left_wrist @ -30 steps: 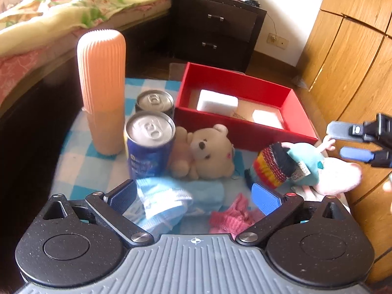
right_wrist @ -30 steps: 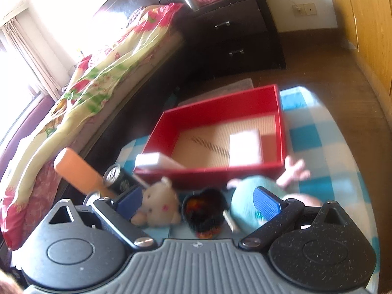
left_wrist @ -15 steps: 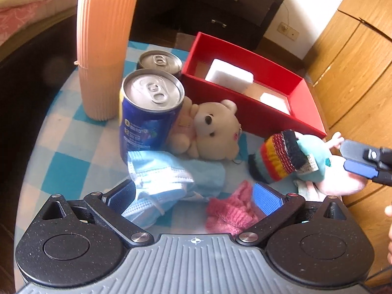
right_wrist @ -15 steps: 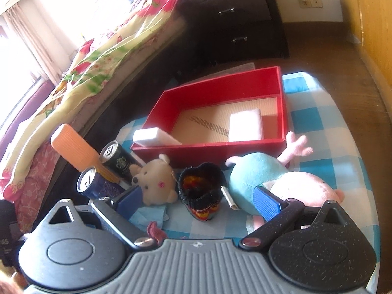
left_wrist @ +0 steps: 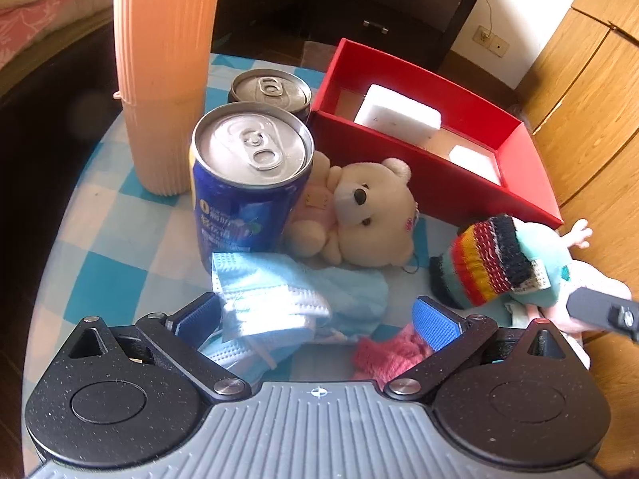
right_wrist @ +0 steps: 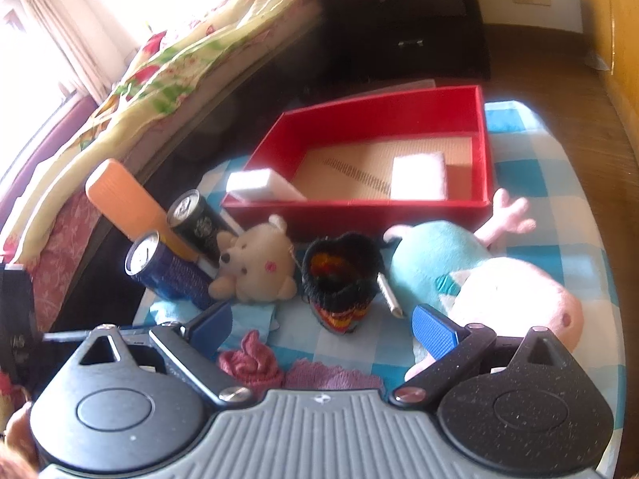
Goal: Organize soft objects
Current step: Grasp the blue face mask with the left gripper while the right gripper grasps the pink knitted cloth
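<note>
We see the soft things bunched at the near edge of the checkered tabletop (left_wrist: 120, 279): a crumpled blue face mask (left_wrist: 279, 299), a pink knitted piece (left_wrist: 391, 355), a cream teddy bear (left_wrist: 367, 215) lying on its side, a striped knit hat (left_wrist: 487, 263) and a pig plush (right_wrist: 499, 279) in a teal dress. Our left gripper (left_wrist: 315, 319) hangs low over the mask, tilted down toward it, jaws spread wide with the mask's folded edge between them and the pink piece just under the right pad; nothing is gripped. Our right gripper (right_wrist: 323, 331) hovers over the hat, angled down, jaws also wide apart and empty, the pig plush just beside its right pad. Behind the toys sits a red box (left_wrist: 439, 183) holding 2 white sponges (left_wrist: 399, 115). Left of the bear stand 2 cans, a blue can (left_wrist: 247, 191) touching the bear and a dark can (left_wrist: 271, 88) behind it, and a tall ribbed peach container (left_wrist: 167, 72).
</note>
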`<state>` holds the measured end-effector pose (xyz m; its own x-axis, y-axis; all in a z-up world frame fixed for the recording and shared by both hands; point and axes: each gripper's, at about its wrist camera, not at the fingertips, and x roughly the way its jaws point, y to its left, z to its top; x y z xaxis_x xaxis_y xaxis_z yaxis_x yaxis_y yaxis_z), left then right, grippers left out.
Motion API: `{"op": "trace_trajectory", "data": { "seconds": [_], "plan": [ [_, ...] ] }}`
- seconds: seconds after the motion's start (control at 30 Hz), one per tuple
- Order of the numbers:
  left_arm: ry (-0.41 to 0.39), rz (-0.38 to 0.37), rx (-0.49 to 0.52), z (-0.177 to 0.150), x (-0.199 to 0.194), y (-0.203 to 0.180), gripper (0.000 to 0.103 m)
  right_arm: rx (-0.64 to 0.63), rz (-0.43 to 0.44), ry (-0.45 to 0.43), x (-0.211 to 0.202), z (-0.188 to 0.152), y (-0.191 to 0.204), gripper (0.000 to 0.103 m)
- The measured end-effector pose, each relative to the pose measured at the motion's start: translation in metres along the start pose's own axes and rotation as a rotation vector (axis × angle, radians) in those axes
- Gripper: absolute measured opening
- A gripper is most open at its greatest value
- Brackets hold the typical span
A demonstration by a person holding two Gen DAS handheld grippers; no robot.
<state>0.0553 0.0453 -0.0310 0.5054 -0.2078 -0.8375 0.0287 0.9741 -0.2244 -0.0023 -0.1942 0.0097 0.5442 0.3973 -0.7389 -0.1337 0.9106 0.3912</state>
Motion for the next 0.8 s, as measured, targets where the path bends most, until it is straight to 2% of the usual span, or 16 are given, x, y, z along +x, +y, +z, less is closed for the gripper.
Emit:
{"op": "trace_trajectory", "data": {
  "seconds": [0.13,0.2,0.43,0.6,0.8],
  "plan": [
    [0.016,0.02,0.002,0.001,0.01,-0.003,0.092,-0.015,0.006,0.021,0.003,-0.004,0.002,0.078],
    [0.029,0.028,-0.01,0.0,0.012,-0.002,0.085,-0.02,0.009,0.03,0.004,-0.006,0.002,0.078],
    [0.047,0.007,-0.057,0.0,0.009,0.008,0.08,-0.022,0.001,0.047,0.005,-0.007,-0.002,0.078],
    [0.06,0.03,-0.059,-0.002,0.009,0.011,0.06,-0.044,0.003,0.075,0.012,-0.01,0.004,0.078],
    [0.047,0.029,-0.051,-0.002,0.005,0.014,0.048,-0.077,-0.013,0.132,0.026,-0.017,0.012,0.078]
  ]
}}
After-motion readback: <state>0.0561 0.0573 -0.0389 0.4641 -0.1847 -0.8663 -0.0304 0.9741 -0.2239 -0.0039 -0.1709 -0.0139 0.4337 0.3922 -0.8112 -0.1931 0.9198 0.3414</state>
